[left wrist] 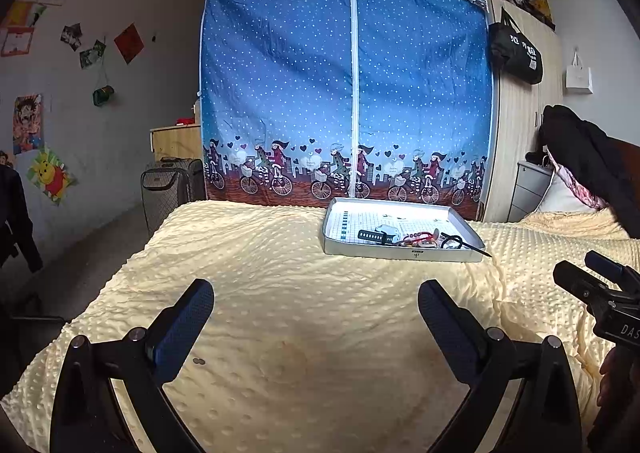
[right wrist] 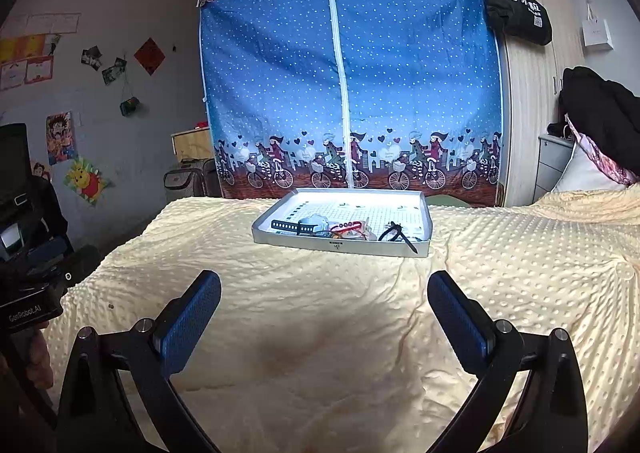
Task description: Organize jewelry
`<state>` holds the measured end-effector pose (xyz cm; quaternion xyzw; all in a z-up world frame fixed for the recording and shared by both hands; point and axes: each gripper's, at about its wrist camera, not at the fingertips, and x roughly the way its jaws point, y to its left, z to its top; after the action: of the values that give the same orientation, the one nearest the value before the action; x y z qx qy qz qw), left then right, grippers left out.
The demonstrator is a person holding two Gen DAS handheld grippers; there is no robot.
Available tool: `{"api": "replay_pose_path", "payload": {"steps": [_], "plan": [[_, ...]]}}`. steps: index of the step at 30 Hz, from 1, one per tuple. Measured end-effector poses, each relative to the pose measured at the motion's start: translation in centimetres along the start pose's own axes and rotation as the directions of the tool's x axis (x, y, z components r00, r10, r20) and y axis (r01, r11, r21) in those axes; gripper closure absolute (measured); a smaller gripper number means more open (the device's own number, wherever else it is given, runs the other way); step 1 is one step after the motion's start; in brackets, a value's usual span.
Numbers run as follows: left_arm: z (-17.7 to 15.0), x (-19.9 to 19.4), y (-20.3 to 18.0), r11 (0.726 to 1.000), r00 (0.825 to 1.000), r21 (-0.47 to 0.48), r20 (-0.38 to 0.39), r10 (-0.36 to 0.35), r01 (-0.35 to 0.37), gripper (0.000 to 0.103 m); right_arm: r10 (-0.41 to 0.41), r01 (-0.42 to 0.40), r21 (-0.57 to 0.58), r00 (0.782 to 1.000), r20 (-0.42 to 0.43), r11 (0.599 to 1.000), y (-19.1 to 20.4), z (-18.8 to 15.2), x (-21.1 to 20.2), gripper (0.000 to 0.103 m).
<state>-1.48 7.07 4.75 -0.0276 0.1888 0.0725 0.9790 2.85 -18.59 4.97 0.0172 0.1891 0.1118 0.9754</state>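
A shallow white tray (left wrist: 404, 252) (right wrist: 340, 245) lies on the yellow bedspread. Along its near wall sit a dark watch strap (left wrist: 374, 236) (right wrist: 294, 227), red beaded bracelets (left wrist: 416, 239) (right wrist: 346, 229) and a black cord piece (left wrist: 464, 243) (right wrist: 398, 235) poking over the rim. My left gripper (left wrist: 316, 297) hangs open above the blanket, well short of the tray, nothing between its fingers. My right gripper (right wrist: 324, 289) is likewise open and empty, nearer the tray's front. The right gripper (left wrist: 596, 277) also shows at the left wrist view's right edge.
A dimpled yellow bedspread (left wrist: 288, 333) (right wrist: 320, 353) covers the bed. Behind it stands a blue fabric wardrobe (left wrist: 348, 85) (right wrist: 348, 73). Pillows and dark clothes (right wrist: 600, 125) pile at the right. A person's hand (left wrist: 610, 377) holds the right gripper's handle.
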Motion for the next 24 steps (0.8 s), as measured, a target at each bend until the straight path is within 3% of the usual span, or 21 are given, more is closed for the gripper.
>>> {"api": "replay_pose_path", "payload": {"steps": [24], "plan": [[-0.3, 0.1, 0.4, 1.000, 1.000, -0.007, -0.003, 0.001, -0.001, 0.000, 0.009, -0.009, -0.009, 1.000, 0.007, 1.000, 1.0, -0.4, 0.2, 0.002]]}}
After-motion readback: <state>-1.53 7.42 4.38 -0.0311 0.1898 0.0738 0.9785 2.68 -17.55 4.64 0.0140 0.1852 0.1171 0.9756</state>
